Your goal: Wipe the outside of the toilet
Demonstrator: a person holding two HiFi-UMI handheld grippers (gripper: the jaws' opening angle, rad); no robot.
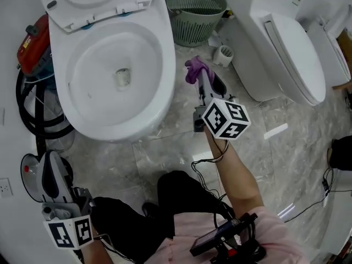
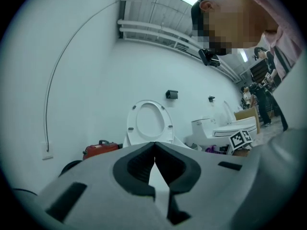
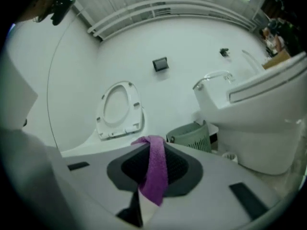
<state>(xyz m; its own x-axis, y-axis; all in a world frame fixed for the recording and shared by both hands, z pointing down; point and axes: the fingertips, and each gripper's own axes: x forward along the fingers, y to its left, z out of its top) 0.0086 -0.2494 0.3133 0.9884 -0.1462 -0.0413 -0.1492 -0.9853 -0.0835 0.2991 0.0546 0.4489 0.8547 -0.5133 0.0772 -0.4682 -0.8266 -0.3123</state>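
The right tool, clamped on a purple cloth, hangs just right of the open toilet's outer wall, nearer it than the left tool, whose jaws are together on nothing.

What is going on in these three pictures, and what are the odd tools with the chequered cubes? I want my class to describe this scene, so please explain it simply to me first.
There is no robot here. A person holds a two-jaw gripper in each hand, and the cubes with square markers are part of those grippers. The head view comes from a camera on the person's head, looking down. The other two pictures each come from a camera riding on one gripper, looking along its jaws.

On the grey marble floor stand a white toilet with its lid raised, a second white toilet with its lid closed and a green slatted plastic basket.

The right gripper is shut on a purple cloth, beside the open toilet. The left gripper is shut and empty, held low at the person's left.
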